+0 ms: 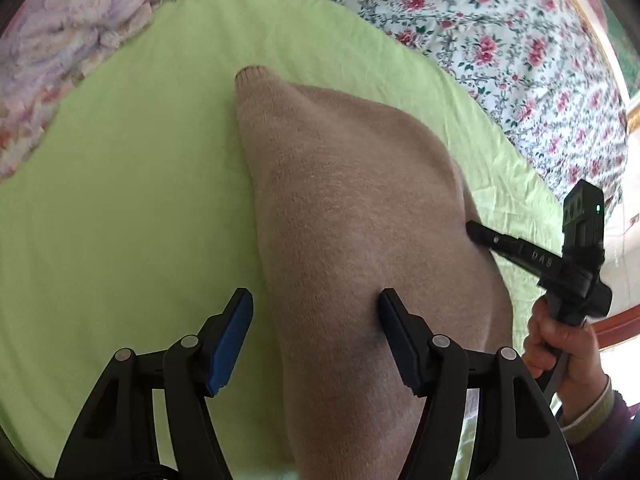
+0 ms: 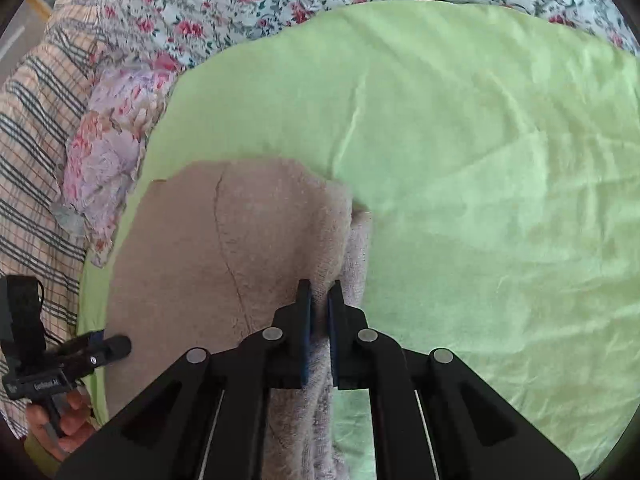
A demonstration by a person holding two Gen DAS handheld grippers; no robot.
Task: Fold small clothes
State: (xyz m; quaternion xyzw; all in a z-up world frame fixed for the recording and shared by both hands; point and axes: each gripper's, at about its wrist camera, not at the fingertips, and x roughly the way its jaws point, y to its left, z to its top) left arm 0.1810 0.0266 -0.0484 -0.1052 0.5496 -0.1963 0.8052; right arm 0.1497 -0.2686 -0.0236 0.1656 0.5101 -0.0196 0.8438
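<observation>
Beige knit garment (image 1: 360,216) on a green sheet (image 1: 120,208), one edge pinched by the right hand-held gripper (image 2: 319,304).

Sweater-like and fuzzy, it lies spread over the green sheet, which covers a bed with a rose-patterned floral cover (image 1: 500,40) behind it and a paler floral quilt (image 1: 68,32) bunched at the far left corner. The right hand-held gripper, tilted steeply downward, has its jaws pressed nearly together on a raised fold at the garment's right edge; in the left wrist view a hand (image 1: 560,356) with a cuffed sleeve grips its handle. The left hand-held gripper (image 1: 316,312) also points steeply down, jaws spread wide, one blue-padded finger (image 1: 228,344) over the sheet and the other over the knit, nothing clamped between them. A plaid cloth (image 2: 36,152) lies at the left in the right wrist view.
</observation>
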